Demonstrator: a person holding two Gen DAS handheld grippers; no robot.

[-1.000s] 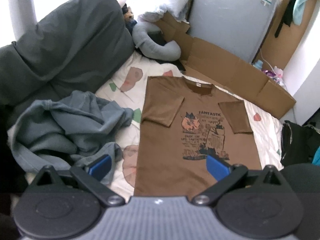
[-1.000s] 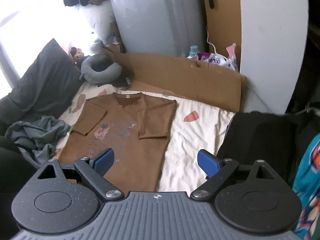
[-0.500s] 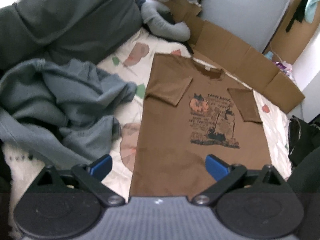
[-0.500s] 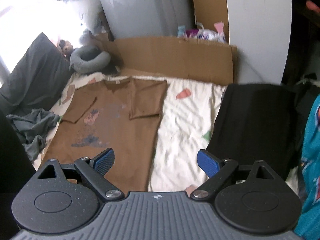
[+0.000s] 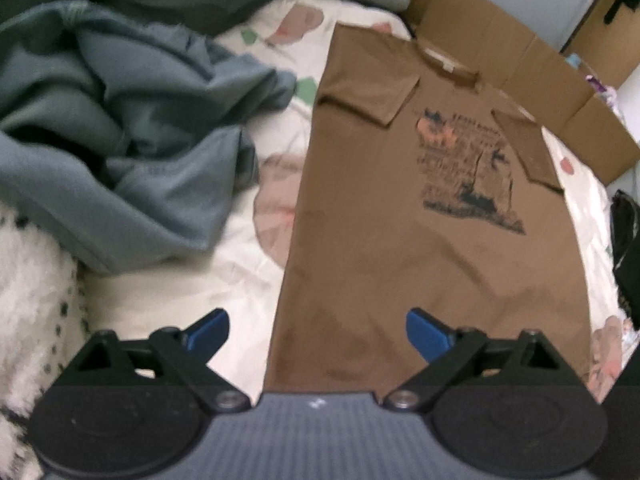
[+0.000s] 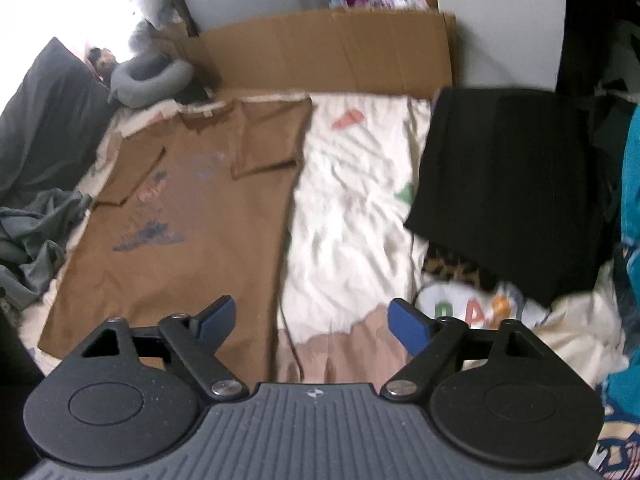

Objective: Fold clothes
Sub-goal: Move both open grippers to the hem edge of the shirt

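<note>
Left wrist view: the brown shirt lies flat on the bed sheet, both sleeves folded in. The left gripper is wide apart, low over the bottom hem; it might grab the sheet too and bunch the fold.

Right wrist view: the right gripper hangs open over the shirt's right edge, maybe not touching; the picture is blurry

Brown printed T-shirt lies flat, print up, sleeves folded inward.
</note>
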